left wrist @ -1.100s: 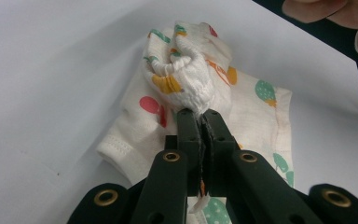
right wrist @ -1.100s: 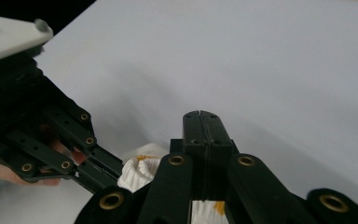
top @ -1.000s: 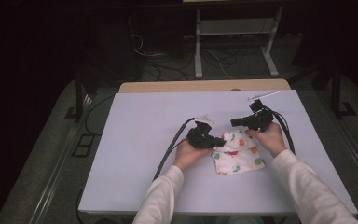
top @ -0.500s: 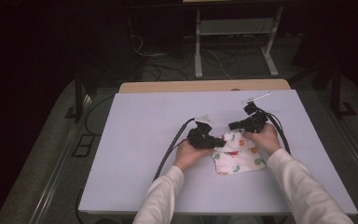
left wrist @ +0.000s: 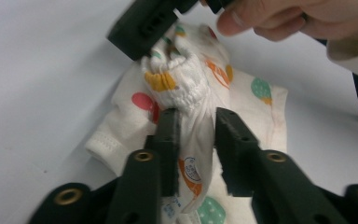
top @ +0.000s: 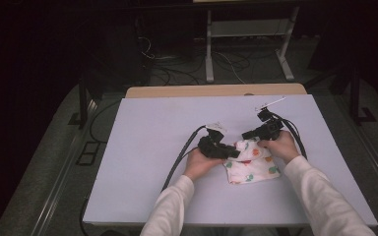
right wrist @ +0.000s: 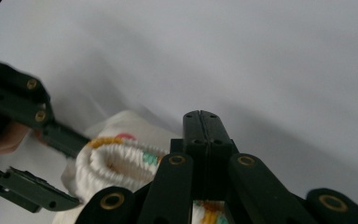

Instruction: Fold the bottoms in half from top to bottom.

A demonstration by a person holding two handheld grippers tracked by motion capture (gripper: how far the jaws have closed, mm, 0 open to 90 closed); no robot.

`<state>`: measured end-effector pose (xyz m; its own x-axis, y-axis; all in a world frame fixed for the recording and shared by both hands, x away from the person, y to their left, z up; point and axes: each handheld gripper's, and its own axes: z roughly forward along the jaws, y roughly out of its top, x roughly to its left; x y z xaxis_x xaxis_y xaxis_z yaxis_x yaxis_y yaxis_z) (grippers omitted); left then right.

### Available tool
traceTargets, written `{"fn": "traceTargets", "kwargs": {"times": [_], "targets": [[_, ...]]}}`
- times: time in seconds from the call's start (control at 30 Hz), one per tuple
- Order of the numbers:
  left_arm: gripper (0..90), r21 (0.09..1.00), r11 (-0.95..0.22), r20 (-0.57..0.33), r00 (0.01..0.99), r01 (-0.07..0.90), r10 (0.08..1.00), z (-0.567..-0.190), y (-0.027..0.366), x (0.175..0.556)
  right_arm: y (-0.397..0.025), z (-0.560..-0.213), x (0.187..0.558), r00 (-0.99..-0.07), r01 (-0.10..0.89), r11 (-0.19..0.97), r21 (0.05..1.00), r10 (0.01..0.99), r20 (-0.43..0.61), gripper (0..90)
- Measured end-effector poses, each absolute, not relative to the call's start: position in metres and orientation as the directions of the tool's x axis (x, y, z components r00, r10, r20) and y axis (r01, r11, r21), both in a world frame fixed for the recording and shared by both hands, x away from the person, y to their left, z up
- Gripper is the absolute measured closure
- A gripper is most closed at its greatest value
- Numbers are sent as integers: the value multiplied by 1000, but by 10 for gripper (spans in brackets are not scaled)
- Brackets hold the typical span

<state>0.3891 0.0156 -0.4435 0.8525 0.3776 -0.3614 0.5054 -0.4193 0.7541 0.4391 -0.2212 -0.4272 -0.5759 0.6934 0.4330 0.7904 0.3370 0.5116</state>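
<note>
- The pale table (top: pixel 147 147) is lying bare from 7 through 12 to 2 o'clock of the patterned garment (top: pixel 253 167), offering open passage.
- The left gripper (top: pixel 231 153) and right gripper (top: pixel 248 134) are crowding the garment's edge at 10 to 12 o'clock, jaws nearly meeting over the bunched cuff (left wrist: pixel 175 86).
- A black cable (top: pixel 179 160) is trailing toward 7 o'clock, crossing the near-left approach.
- Both forearms are blocking the 5 to 7 o'clock side.

Lab or test room: dark floor, loose cables (top: pixel 177 69) upper centre, white metal stand (top: pixel 248 37) behind the white-topped desk (top: pixel 142 147).
</note>
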Motion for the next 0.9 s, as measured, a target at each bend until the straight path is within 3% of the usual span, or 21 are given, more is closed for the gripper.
{"fn": "traceTargets", "kwargs": {"times": [0.27,0.53,0.9], "targets": [[486,774,-364,-375,838,518,396,-438,22,389,-227,-423,432,-586,789,354,502,679,442,889],[371,779,-328,-386,821,535,422,-436,26,392,-235,-416,420,-583,790,340,510,672,456,889],[312,768,-287,-423,790,572,444,-436,28,395,-234,-407,396,-621,765,381,519,650,439,889]]}}
